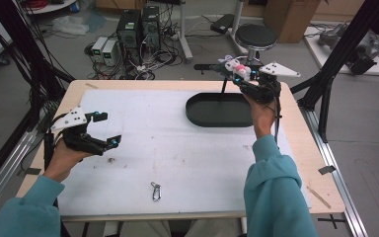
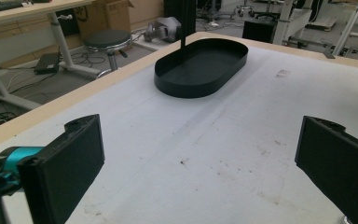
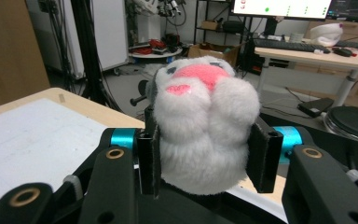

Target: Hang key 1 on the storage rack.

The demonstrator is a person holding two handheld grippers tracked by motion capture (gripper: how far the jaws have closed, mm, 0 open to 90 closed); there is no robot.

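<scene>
Plush toy (image 3: pixel 204 126) sits pinched in your right gripper (image 1: pixel 240 74); lower it squarely over the black tray (image 1: pixel 219 110), left gripper (image 1: pixel 101 129) jaws spread.

left gripper (image 1: pixel 103 129): fingers spread wide, low at table's left | right gripper (image 1: pixel 237 71): raised, fingers clamped

A fluffy white and pink plush toy (image 3: pixel 204 126), a matt black tray (image 2: pixel 200 67), a shiny metal carabiner (image 1: pixel 156 191), and a scuffed white mat (image 1: pixel 177 158) over pale wood.

White plush paw (image 3: pixel 204 135) (pink pads), jaw-clamped
</scene>
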